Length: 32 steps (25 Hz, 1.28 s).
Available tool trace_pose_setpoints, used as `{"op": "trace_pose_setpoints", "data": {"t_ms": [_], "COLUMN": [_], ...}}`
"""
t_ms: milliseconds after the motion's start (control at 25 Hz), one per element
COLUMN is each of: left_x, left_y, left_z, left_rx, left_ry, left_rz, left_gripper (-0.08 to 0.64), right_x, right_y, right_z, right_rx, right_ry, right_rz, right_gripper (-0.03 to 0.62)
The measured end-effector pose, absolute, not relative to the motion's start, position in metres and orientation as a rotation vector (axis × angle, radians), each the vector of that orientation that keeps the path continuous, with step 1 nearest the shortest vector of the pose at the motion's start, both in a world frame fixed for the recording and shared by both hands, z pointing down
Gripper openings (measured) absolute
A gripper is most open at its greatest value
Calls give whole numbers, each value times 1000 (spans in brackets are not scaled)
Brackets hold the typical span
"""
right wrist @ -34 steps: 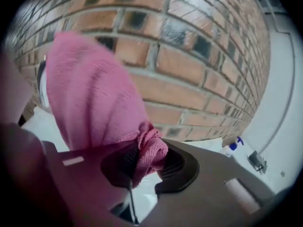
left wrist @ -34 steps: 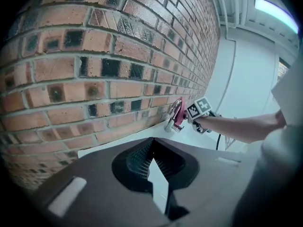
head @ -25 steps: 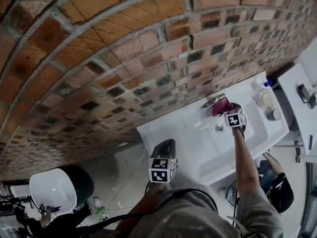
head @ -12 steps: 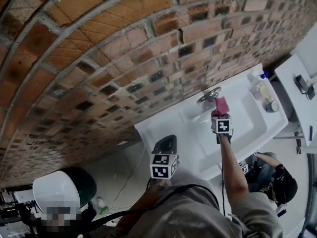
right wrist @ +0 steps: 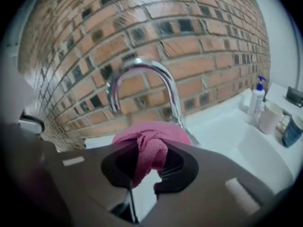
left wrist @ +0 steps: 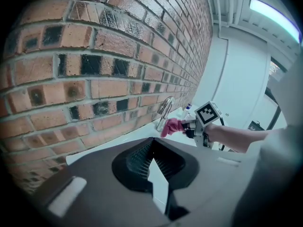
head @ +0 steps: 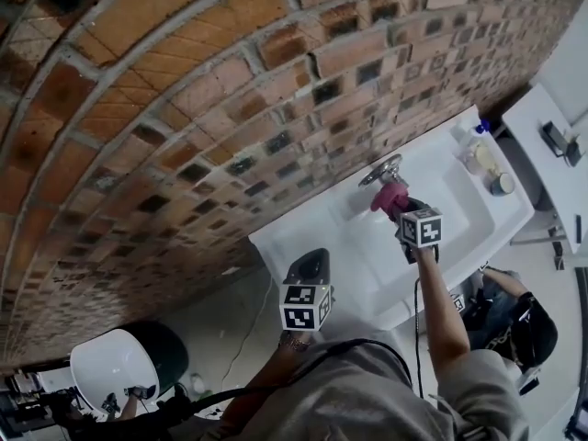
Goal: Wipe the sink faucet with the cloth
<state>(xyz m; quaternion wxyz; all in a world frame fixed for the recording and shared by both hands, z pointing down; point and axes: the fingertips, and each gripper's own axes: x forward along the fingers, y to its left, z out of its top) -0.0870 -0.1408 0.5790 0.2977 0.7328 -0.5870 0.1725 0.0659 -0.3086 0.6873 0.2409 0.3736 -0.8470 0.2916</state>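
Note:
A chrome arched faucet (right wrist: 142, 84) rises from the white sink (head: 432, 246) against the brick wall; it also shows in the head view (head: 384, 171) and the left gripper view (left wrist: 165, 109). My right gripper (right wrist: 147, 169) is shut on a pink cloth (right wrist: 150, 148), and the bunched cloth (head: 390, 197) sits against the lower part of the faucet stem. In the left gripper view the pink cloth (left wrist: 172, 126) touches the faucet base. My left gripper (left wrist: 150, 171) hangs back from the sink, jaws together, holding nothing.
A soap bottle with a blue pump (right wrist: 258, 98) and two cups (right wrist: 270, 117) stand on the sink's right side. A white counter (head: 551, 145) lies further right. A person (head: 514, 329) crouches on the floor below the sink.
My right gripper with the pink cloth has shifted along the faucet, from beside its spout down toward the stem base. The left gripper has stayed where it was.

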Motion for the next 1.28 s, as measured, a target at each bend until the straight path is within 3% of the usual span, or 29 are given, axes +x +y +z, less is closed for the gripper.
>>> {"op": "trace_pose_setpoints", "data": {"t_ms": [160, 360, 440, 600, 680, 1080, 1280], "left_x": [-91, -104, -113, -120, -114, -92, -90], "left_y": [-140, -134, -133, -131, -129, -135, -137], "left_z": [581, 573, 573, 575, 575, 569, 570], "left_rx": [1941, 1925, 1905, 1887, 1900, 1965, 1967], "left_ry": [-1563, -1603, -1624, -1636, -1622, -1578, -1573], "left_rz": [463, 441, 433, 426, 431, 444, 447], "left_gripper": [15, 15, 15, 15, 15, 15, 15], "right_x": [54, 67, 74, 84, 78, 29, 4], "right_y": [-361, -383, -384, -383, -371, -318, -298], "right_z": [639, 644, 642, 627, 619, 619, 570], "right_rx": [1193, 1377, 1460, 1359, 1212, 1041, 802], "right_ry": [-2455, -2459, -2573, -2716, -2747, -2651, -2902], "right_rz": [648, 728, 1111, 2349, 2600, 2609, 2213], "right_gripper": [74, 72, 72, 71, 71, 69, 69]}}
